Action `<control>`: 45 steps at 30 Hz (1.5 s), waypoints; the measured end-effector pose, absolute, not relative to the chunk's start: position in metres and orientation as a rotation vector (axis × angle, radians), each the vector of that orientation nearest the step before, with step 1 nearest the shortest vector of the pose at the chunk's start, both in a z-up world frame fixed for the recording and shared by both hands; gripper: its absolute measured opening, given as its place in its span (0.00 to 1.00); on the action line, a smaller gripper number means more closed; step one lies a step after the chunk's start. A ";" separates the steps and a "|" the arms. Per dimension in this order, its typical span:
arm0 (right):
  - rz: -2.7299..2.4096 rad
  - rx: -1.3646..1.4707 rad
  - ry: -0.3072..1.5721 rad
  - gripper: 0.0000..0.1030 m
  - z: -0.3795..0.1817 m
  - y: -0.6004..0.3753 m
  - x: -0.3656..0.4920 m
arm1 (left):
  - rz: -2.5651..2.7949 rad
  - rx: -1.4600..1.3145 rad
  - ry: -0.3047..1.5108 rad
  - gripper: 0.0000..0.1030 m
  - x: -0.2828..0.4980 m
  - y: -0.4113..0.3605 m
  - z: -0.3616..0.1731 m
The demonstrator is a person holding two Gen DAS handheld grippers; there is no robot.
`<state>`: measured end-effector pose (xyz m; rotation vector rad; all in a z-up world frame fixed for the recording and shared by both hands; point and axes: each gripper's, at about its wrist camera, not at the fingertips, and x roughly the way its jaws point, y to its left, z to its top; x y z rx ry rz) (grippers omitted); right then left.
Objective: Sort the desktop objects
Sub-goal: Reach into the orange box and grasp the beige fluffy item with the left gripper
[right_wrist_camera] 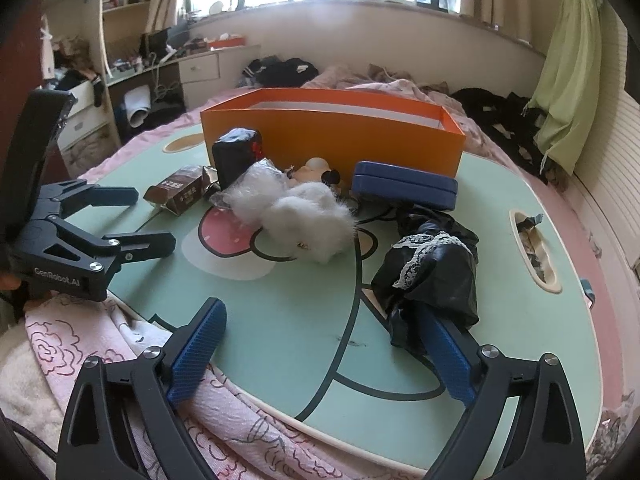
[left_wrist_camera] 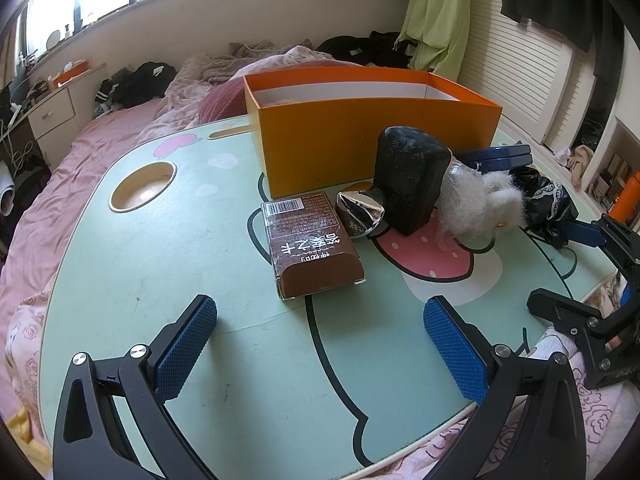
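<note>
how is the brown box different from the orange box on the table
The brown box is small, closed and lies flat with printed text and a barcode; the orange box is far larger, plain-sided and open at the top with a white inside. The brown box sits nearer the left gripper; the orange box stands behind it, toward the bed. Both are rectangular and rest on the green table.

Mint cartoon-print lap table (left_wrist_camera: 120,280) bearing orange box (left_wrist_camera: 360,136), brown carton (left_wrist_camera: 308,248), blue case (right_wrist_camera: 404,186), white fluff (right_wrist_camera: 304,212).
</note>
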<state>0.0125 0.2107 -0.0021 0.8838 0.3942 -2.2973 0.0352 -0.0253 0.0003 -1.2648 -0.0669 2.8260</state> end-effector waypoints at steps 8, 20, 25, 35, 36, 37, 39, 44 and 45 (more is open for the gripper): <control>-2.297 0.882 0.394 0.93 -0.002 0.210 0.013 | 2.844 -1.254 -0.110 0.96 0.035 -0.031 0.007; -2.298 0.883 0.394 0.93 -0.002 0.210 0.014 | 2.830 -1.213 0.023 0.37 -0.071 -0.050 0.116; -2.298 0.882 0.392 0.93 -0.002 0.210 0.014 | 2.674 -1.524 0.110 0.22 -0.135 -0.044 0.097; -2.298 0.881 0.394 0.93 -0.002 0.210 0.014 | 2.638 -1.818 0.316 0.26 -0.172 -0.023 0.043; -2.298 0.881 0.393 0.93 -0.002 0.209 0.014 | 2.658 -1.828 0.356 0.28 -0.174 -0.022 0.040; -2.298 0.881 0.393 0.93 -0.002 0.209 0.014 | 2.673 -1.837 0.385 0.29 -0.175 -0.020 0.038; -2.298 0.882 0.393 0.93 -0.003 0.209 0.014 | 2.683 -1.832 0.412 0.41 -0.178 -0.015 0.034; -2.297 0.881 0.392 0.93 -0.002 0.209 0.014 | 2.677 -1.809 0.414 0.24 -0.181 -0.014 0.024; -2.298 0.881 0.393 0.93 -0.003 0.209 0.014 | 2.686 -1.788 0.403 0.24 -0.181 -0.017 0.025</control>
